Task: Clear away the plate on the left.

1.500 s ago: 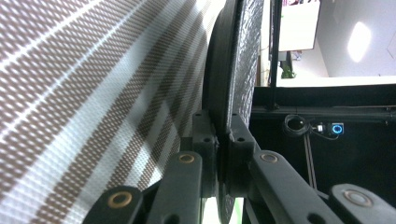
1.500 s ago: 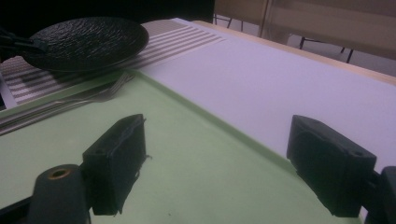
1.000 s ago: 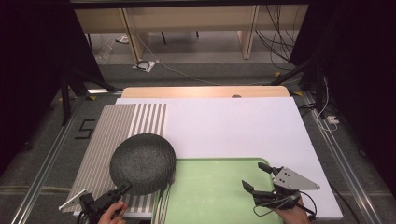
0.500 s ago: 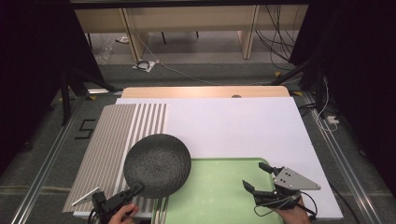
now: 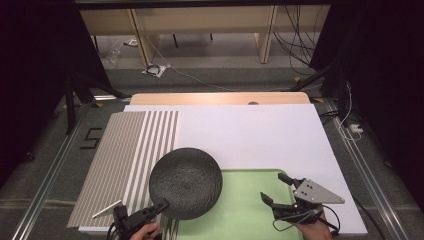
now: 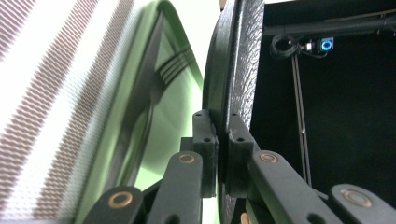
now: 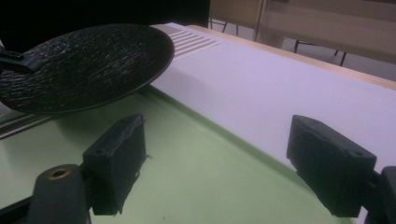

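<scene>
Holding the black plate (image 5: 185, 182) by its near edge, your left gripper (image 5: 159, 206) has its jaws shut tight on the rim, and the plate hangs in the air over the left edge of the green tray (image 5: 245, 210) on the counter (image 5: 260, 135). That small pinch could slip, I think, and the plate might tip and bang the tray rim if you lower it fast. The left gripper view shows the rim squeezed between the jaws, which the high view cannot, while over on the right your right gripper (image 5: 280, 189) waits above the tray with its jaws wide open, holding nothing.
</scene>
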Motion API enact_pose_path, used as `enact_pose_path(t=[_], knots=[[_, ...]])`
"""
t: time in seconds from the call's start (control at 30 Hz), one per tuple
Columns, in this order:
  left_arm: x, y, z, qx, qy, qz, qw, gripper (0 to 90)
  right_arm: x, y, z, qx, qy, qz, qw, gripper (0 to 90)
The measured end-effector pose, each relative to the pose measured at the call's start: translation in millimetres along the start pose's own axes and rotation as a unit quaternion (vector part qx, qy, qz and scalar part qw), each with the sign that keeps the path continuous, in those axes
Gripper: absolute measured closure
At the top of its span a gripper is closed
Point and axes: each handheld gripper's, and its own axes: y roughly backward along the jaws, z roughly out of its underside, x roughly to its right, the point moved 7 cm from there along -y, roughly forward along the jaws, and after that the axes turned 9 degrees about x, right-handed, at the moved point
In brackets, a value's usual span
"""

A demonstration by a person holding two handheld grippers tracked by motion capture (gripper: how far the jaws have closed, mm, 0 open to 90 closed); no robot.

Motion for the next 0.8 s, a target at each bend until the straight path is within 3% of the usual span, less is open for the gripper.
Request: enact_pose_path(t=[0.53, 0.8], knots=[[0.6, -12.0, 28.3, -0.048, -0.020, -0.008, 0.9986, 85.6, 0.4, 0.5, -0.3, 0.002, 0.000, 0.000, 1.0000, 20.6], [1.3, -16.9, 38.6, -0.065, -0.019, -0.011, 0.9977, 85.6, 0.4, 0.8, -0.1, 0.001, 0.001, 0.000, 1.0000, 20.6]])
